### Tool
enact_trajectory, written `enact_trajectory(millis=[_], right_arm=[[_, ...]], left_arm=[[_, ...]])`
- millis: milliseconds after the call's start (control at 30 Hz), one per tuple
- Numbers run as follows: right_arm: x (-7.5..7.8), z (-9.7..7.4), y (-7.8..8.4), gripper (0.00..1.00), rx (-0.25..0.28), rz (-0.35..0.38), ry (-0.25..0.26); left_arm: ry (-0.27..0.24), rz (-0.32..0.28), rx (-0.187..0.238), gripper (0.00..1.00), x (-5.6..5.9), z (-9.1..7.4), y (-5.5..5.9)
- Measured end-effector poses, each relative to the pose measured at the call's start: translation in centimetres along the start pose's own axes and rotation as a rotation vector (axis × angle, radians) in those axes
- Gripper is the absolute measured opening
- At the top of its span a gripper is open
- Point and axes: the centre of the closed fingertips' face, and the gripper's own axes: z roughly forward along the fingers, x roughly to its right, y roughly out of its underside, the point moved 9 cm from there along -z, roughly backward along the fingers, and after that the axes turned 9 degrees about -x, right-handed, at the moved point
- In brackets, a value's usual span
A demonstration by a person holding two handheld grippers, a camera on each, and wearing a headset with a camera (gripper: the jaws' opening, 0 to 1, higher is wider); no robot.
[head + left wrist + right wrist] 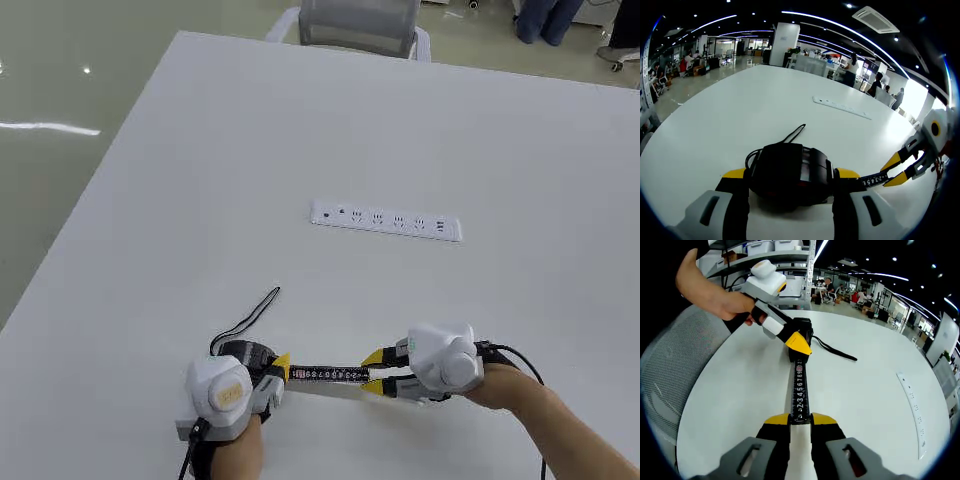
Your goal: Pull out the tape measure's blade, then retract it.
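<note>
Near the tabletop [300,140] edge: left tongs [790,175] clamp the tape measure [245,354], right tongs [800,418] pinch the blade [799,385]; best drawn straight and level.

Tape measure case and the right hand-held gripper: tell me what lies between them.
The pulled-out blade spans that stretch, from the case to the right hand-held gripper, whose jaws pinch its end; the right gripper view shows it.
</note>
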Motion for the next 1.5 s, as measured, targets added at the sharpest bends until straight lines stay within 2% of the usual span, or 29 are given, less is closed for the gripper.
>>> enact_trajectory(millis=[1500], right_arm=[[0.1,1.4,-1.4,0.14,0.012,-0.013,-0.007]], left_arm=[[0.028,-0.03,0.0,0.65,-0.3,-0.1,-0.2]])
